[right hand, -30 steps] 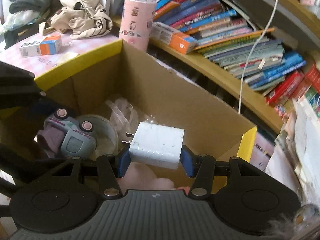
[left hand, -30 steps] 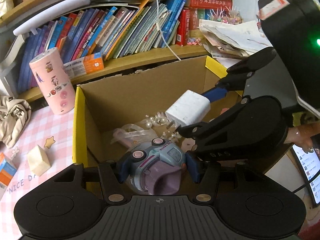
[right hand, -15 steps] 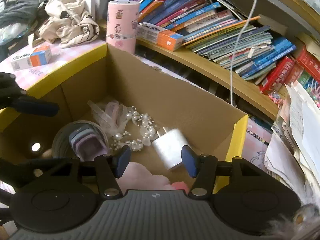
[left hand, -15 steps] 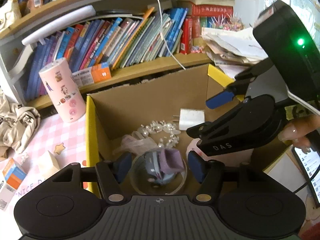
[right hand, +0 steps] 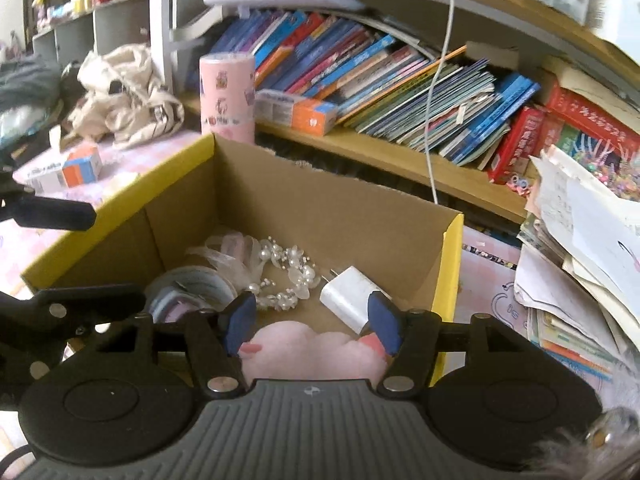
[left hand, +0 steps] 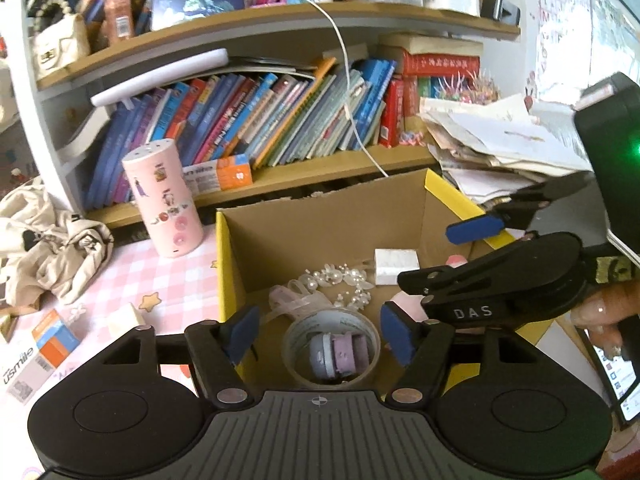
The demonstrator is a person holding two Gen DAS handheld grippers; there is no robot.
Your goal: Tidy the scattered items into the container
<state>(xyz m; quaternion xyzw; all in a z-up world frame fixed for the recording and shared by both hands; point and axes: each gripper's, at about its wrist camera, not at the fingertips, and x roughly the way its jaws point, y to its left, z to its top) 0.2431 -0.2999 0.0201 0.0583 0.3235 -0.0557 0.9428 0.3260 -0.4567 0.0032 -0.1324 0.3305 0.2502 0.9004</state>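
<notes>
Left wrist view: left gripper has jaws apart w/ nothing clamped; they have just been opening. The toy car lies below the gap between the jaws, nose-down inside a tape roll on the floor of the cardboard box, so prob. dropped there on purpose and now in the container. Beyond the jaws, deeper in the box: a pearl hair clip and the white charger, a bit right of the gap. The right gripper crosses in from the right over the box, also gaping, one blue pad up high and clear of everything. "DAS" reads on its arm. Left of the left jaw, outside the box on the pink checked cloth: a small box printed "usmile", a cream cube, and a pink tube w/ stickers, standing upright. These prob. are what's left to tidy.

Right wrist view: right gripper jaws apart, empty, also just been opening. The charger lies flat on the box floor just beyond the right jaw, prongs pointing left, untouched. Hair clip is beyond the gap, tape roll beyond the left jaw. A pink soft thing sits right under the jaws. Far left, past the yellow rim, the same small box lies on the cloth; its print is too small to read here. Book spines on the shelf are too blurred to read.
</notes>
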